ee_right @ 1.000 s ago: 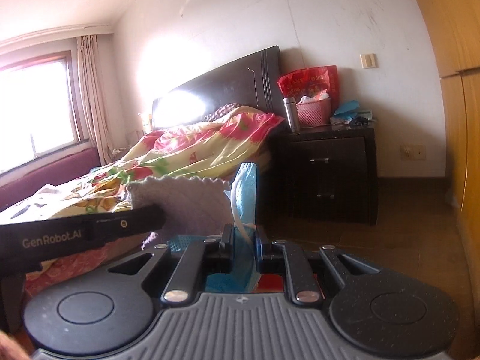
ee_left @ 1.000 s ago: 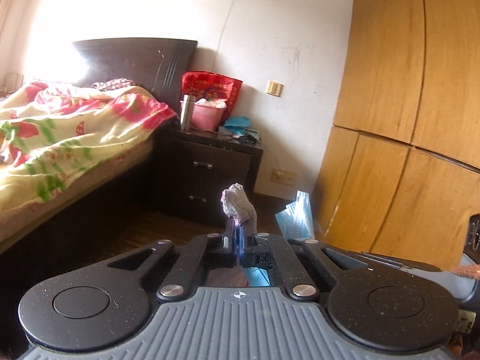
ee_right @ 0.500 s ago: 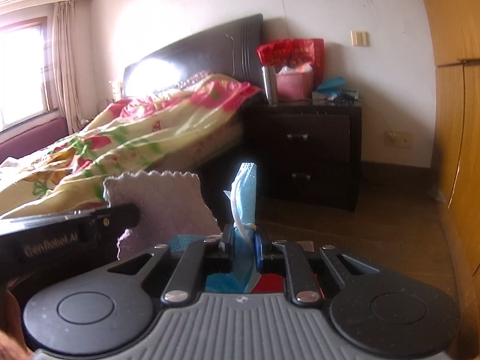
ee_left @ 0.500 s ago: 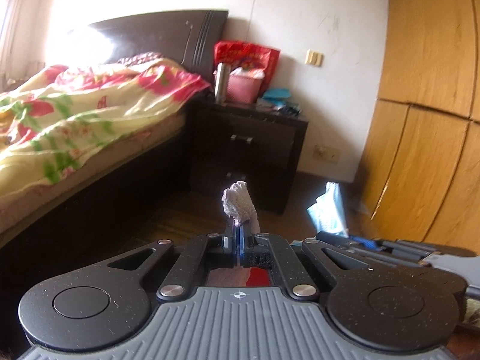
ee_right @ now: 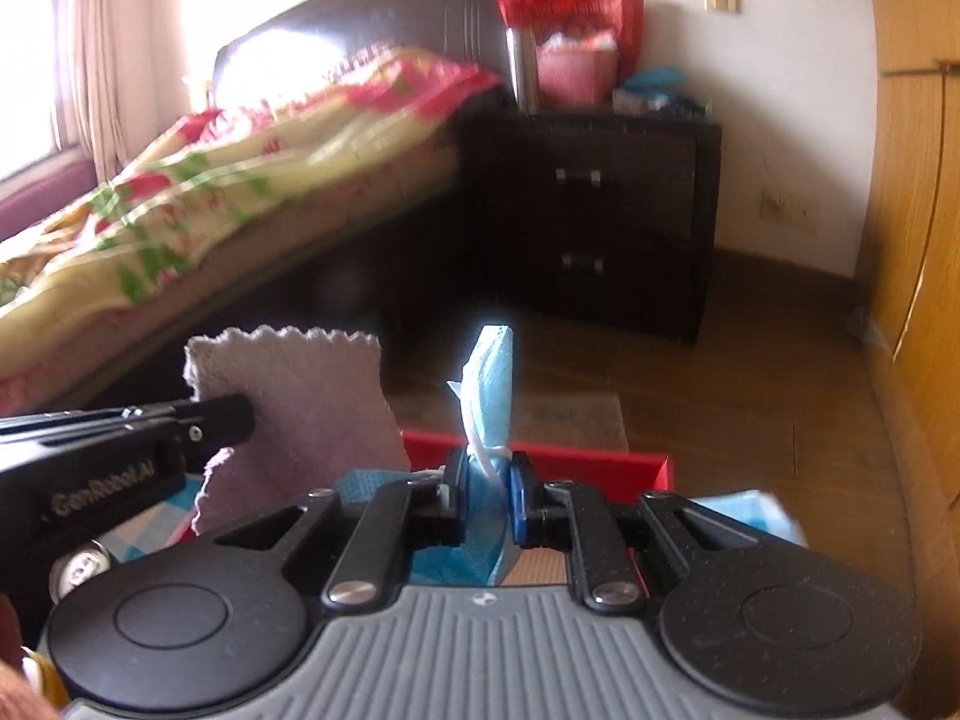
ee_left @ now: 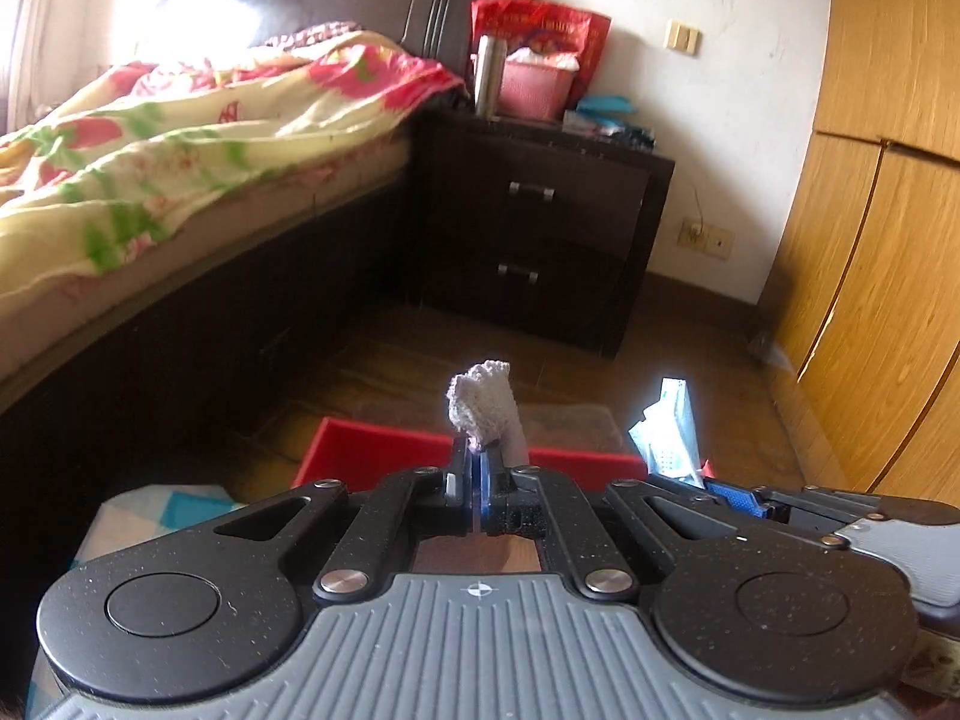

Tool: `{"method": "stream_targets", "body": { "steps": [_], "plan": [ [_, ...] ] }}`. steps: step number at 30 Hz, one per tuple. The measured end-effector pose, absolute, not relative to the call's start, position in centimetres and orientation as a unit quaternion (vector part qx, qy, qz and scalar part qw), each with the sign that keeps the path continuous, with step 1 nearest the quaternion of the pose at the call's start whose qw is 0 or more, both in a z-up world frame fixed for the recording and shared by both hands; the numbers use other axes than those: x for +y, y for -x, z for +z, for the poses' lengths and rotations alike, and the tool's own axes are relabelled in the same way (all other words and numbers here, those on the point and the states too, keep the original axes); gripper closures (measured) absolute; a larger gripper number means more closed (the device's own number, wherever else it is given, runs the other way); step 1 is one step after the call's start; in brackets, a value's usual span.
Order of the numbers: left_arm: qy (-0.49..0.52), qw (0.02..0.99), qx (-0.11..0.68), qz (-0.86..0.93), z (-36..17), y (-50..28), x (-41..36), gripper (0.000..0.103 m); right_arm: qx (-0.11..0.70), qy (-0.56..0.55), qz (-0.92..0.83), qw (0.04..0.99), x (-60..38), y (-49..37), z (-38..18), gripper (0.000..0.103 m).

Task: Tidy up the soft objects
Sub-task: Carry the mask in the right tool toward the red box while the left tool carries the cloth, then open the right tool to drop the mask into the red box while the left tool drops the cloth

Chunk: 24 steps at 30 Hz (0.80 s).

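Wood floor (ee_left: 690, 372) between bed (ee_left: 180, 138), nightstand (ee_left: 540, 240) and wardrobe (ee_left: 888, 210).

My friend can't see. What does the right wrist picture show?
The right gripper pinches a blue face mask above a red box. Beside it, the left gripper holds a pale knitted cloth.

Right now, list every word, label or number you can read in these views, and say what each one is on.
"GenRobot.AI": on the side of the left gripper, seen in the right wrist view; the lettering is partly blurred.
Gold print on the red bag on the nightstand: too blurred to read.
Nothing else is legible.
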State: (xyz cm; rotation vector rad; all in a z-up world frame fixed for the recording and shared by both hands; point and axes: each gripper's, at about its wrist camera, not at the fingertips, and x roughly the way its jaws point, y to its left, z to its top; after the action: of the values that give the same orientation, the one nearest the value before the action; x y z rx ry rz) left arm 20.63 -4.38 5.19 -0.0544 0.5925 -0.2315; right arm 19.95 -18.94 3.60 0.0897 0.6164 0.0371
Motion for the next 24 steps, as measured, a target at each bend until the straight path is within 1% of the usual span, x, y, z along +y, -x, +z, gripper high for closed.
{"method": "stream_targets", "body": {
  "steps": [2,5,6,7,9,16,20,24],
  "plan": [
    [0.021,0.948,0.297,-0.110,4.7,-20.8,-4.5,0.098,0.316,-0.048,0.017,0.947,-19.1,-20.5,2.9,0.103],
    [0.021,0.950,0.297,-0.093,4.5,-20.8,-4.3,0.080,0.329,-0.053,0.012,0.943,-19.5,-20.9,2.3,0.100],
    [0.022,0.951,0.296,-0.089,4.5,-20.8,-4.2,0.072,0.330,-0.051,0.007,0.943,-19.6,-20.9,2.2,0.098],
    [0.021,0.952,0.294,-0.085,4.7,-20.6,-4.0,0.070,0.330,-0.050,0.003,0.943,-19.8,-20.9,2.2,0.095],
    [0.017,0.953,0.292,-0.083,5.1,-20.4,-3.8,0.070,0.328,-0.055,0.000,0.943,-20.2,-20.7,2.4,0.093],
    [0.020,0.955,0.282,-0.088,7.1,-18.6,-3.3,0.069,0.317,-0.058,-0.003,0.947,-20.6,-18.5,4.2,0.088],
    [0.007,0.956,0.277,-0.092,7.8,-17.1,-3.7,0.067,0.311,-0.050,-0.005,0.949,-20.4,-16.8,5.4,0.088],
    [0.009,0.957,0.275,-0.093,8.4,-16.1,-3.7,0.059,0.306,-0.049,-0.010,0.951,-20.5,-15.5,6.4,0.085]
  ]
}}
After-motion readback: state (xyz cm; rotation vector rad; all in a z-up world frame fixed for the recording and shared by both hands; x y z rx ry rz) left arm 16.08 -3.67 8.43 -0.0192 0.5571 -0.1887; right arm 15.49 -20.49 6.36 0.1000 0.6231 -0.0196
